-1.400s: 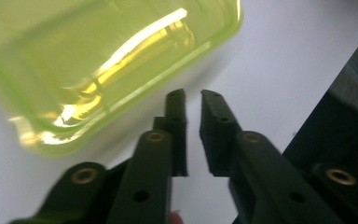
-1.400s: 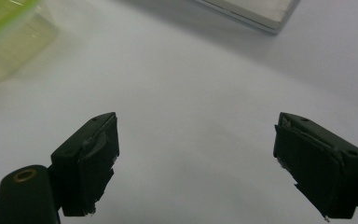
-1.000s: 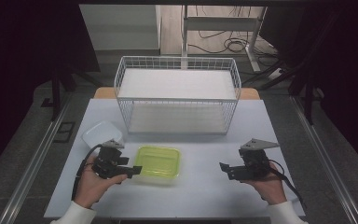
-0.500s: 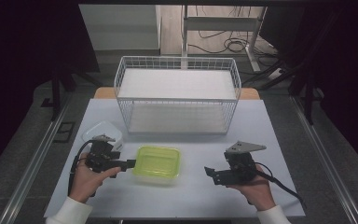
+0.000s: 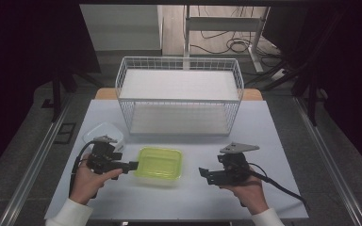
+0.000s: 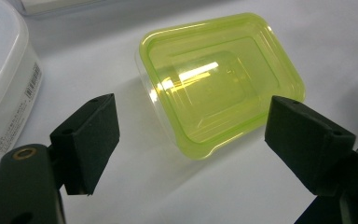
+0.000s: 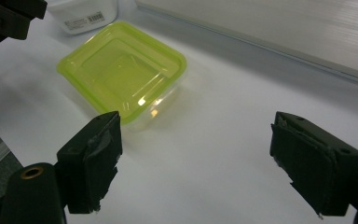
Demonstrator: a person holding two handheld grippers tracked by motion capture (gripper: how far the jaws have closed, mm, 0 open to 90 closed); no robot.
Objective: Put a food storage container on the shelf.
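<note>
Pale worktop (image 5: 273,136) carries a green-lidded container (image 5: 159,164), empty, between the left gripper (image 5: 131,165), jaws just opened wide, and right gripper (image 5: 203,173), jaws apart, lately narrowing; left gripper view reveals a white tub's (image 6: 2,79) barcode label

lid (image 6: 223,74): translucent yellow-green plastic, glossy, with bright glare near its centre
box (image 7: 165,105): clear plastic under the lid, smooth and shiny
tub (image 6: 2,70): milky white plastic, satin finish, with a printed paper label on its side; at 10 o'clock from the lid in the high view
basket (image 5: 179,94): thin white-coated metal wire, at 12 o'clock from the lid
table (image 5: 273,136): smooth white top with a soft sheen; bare wood shows at its far corners
left tool (image 6: 186,140): matt black pads, smooth faces
right tool (image 7: 196,163): matt black pads, faces rough and frayed at the edges
plate (image 5: 239,148): flat grey, matt
</note>
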